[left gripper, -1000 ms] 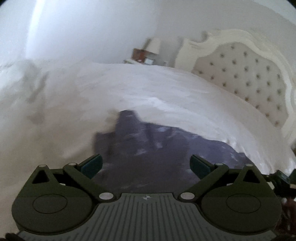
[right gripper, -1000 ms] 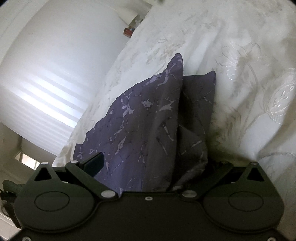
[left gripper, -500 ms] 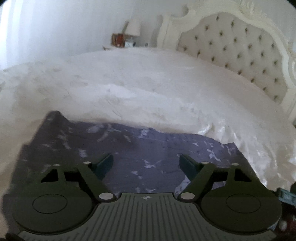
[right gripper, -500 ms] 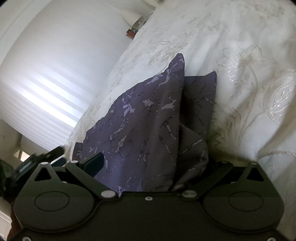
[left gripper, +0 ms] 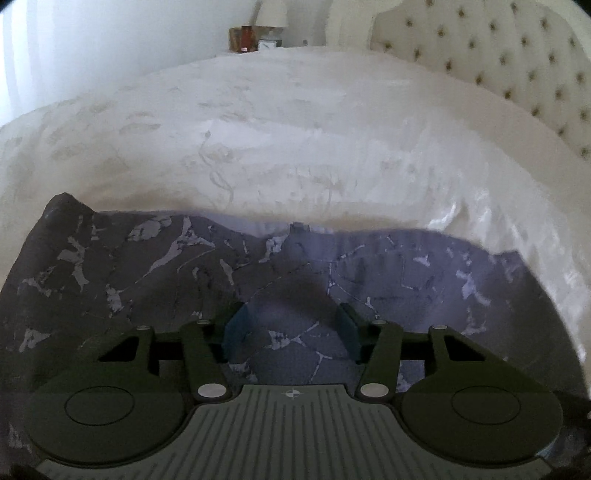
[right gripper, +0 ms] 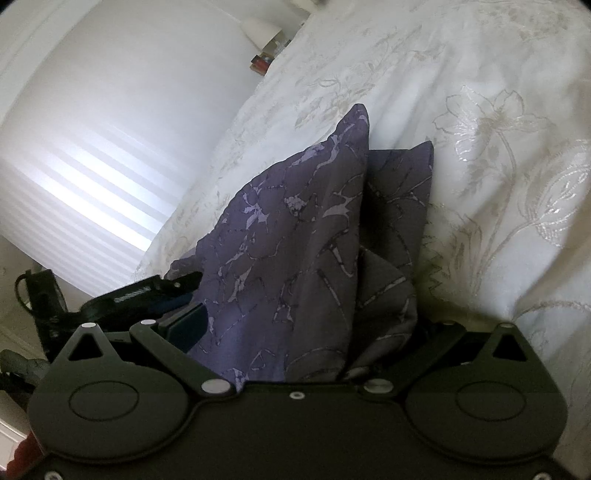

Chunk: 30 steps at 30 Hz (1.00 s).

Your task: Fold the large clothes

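Note:
A purple garment (left gripper: 184,266) with a pale marbled print lies folded on the white bed; it also shows in the right wrist view (right gripper: 295,236). My left gripper (left gripper: 291,332) is low over the cloth, its jaws partly closed with a gap, and the cloth lies flat between them. My right gripper (right gripper: 306,332) has its jaws wide apart with bunched layers of the garment passing between them; its right finger is hidden under the cloth. The left gripper's body (right gripper: 136,295) shows at the garment's left edge in the right wrist view.
The white embroidered bedspread (left gripper: 295,129) spreads all around the garment. A tufted headboard (left gripper: 498,66) stands at the right. A nightstand with a lamp (left gripper: 271,14) stands beyond the bed. A bright window blind (right gripper: 92,166) is at the left.
My left gripper has swung and come down onto the garment, and its jaws have narrowed. The right gripper has held still with the cloth between its jaws.

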Motion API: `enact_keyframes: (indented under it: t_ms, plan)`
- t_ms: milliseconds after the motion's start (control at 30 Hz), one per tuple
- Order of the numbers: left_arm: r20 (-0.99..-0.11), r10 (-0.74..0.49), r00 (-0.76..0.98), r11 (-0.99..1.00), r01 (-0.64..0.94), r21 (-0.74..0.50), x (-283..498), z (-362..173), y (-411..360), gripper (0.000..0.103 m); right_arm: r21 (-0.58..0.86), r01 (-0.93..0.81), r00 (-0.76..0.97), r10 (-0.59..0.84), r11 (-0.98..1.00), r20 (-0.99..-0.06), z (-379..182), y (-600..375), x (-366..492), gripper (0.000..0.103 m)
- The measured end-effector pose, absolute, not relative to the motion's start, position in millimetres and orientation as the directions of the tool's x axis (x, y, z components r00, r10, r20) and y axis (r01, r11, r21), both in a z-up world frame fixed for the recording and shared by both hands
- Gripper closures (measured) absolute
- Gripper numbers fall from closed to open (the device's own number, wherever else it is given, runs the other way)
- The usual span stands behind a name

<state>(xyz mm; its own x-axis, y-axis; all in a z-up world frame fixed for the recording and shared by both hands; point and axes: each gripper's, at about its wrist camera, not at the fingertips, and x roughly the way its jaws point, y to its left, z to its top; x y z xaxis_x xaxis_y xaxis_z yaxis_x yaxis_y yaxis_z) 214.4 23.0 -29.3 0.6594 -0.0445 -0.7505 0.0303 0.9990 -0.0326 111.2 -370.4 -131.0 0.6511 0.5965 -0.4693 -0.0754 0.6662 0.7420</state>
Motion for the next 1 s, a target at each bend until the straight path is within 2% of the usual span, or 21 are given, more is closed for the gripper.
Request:
enact_keyframes:
  t_ms: [167, 567, 833, 1000]
  plan:
    - [-0.761, -0.017, 0.648, 0.997, 0.071, 0.038, 214.7, -40.8, 15.3, 0.051, 0.741, -0.075, 0.650, 0.596, 0.667, -0.471, -131.1, -370.4, 111.1, 0.000]
    - [-0.752, 0.011, 0.659, 0.989, 0.104, 0.105, 212.8, -44.9, 8.9, 0.051, 0.736, -0.084, 0.652, 0.595, 0.672, -0.469, -133.0, -370.0, 111.7, 0.000]
    - [-0.756, -0.048, 0.653, 0.991, 0.126, 0.046, 180.9, -23.6, 16.8, 0.053, 0.732, -0.097, 0.655, 0.597, 0.674, -0.463, -134.6, -369.9, 109.7, 0.000]
    - [-0.752, -0.063, 0.656, 0.983, 0.169, 0.065, 135.7, -21.0, 16.2, 0.053, 0.732, -0.097, 0.655, 0.597, 0.675, -0.463, -134.5, -369.8, 109.7, 0.000]
